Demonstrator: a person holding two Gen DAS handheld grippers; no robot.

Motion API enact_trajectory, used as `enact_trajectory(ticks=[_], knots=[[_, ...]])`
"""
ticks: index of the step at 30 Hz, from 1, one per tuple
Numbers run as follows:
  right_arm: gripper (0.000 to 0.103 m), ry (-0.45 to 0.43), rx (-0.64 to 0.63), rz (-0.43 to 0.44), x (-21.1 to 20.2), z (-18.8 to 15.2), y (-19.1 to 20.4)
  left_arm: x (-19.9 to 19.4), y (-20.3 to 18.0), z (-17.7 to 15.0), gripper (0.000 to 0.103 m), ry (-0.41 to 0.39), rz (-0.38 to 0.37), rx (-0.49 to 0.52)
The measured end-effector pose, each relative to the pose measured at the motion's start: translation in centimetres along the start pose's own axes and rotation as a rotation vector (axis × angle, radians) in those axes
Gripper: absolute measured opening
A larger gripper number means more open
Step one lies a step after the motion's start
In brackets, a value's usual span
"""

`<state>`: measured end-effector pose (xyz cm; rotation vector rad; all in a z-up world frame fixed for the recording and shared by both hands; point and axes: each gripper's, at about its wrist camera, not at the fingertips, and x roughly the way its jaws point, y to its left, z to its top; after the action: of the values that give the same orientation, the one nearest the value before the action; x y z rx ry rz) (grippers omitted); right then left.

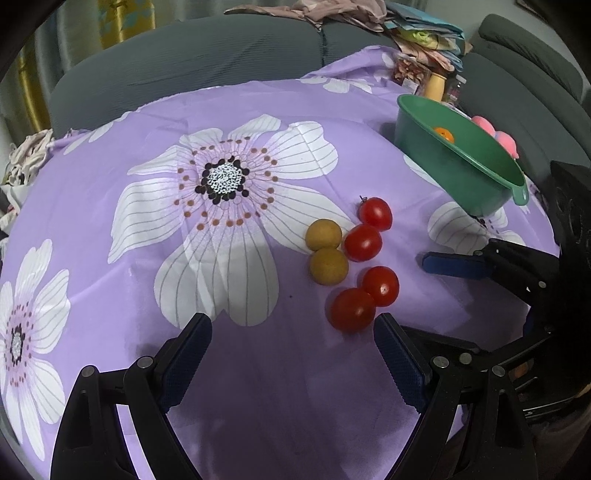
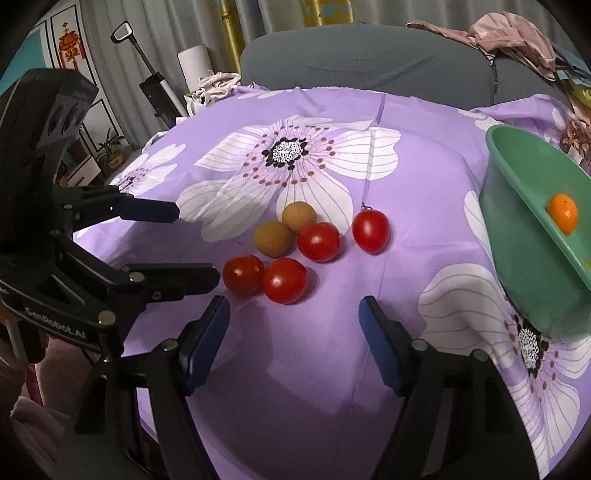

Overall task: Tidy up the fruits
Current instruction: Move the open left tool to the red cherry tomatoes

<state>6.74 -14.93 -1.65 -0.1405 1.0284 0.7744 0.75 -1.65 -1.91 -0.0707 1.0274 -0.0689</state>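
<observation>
Several red cherry tomatoes and two round tan fruits lie clustered on the purple flowered cloth. A green bowl stands to the right of them and holds one small orange fruit. My left gripper is open and empty, just short of the nearest tomato. My right gripper is also open and empty, its fingers close in front of the two nearest tomatoes.
A grey sofa runs behind the table, with piled clothes on its back. A yellow bottle and pink items sit behind the bowl. The two grippers are close together near the front edge.
</observation>
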Motion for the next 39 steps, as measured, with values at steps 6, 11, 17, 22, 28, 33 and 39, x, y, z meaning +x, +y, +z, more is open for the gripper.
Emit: enact_trajectory(ticks=[6, 11, 17, 22, 28, 33, 39], knots=[[0.069, 0.021, -0.003, -0.011, 0.7, 0.2, 0.1, 0.5, -0.2, 0.2, 0.089, 0.008, -0.03, 0.004], [0.065, 0.034, -0.006, -0.02, 1.0, 0.4, -0.1, 0.8, 0.1, 0.3, 0.089, 0.015, -0.083, -0.02], [0.061, 0.04, 0.001, -0.036, 1.3, 0.7, -0.3, 1.3, 0.5, 0.3, 0.08, 0.024, -0.089, -0.042], [0.057, 0.059, -0.028, -0.052, 1.7, 1.1, -0.1, 1.9, 0.5, 0.7, 0.075, 0.045, -0.14, -0.041], [0.051, 0.098, -0.087, -0.077, 2.5, 2.2, 0.1, 2.4, 0.8, 1.2, 0.063, 0.059, -0.157, -0.064], [0.047, 0.131, -0.138, -0.093, 3.3, 3.0, 0.5, 2.5, 0.9, 1.3, 0.059, 0.057, -0.157, -0.071], [0.044, 0.152, -0.172, -0.082, 3.7, 3.4, 0.9, 2.8, 0.6, 1.5, 0.036, 0.053, -0.15, -0.047]])
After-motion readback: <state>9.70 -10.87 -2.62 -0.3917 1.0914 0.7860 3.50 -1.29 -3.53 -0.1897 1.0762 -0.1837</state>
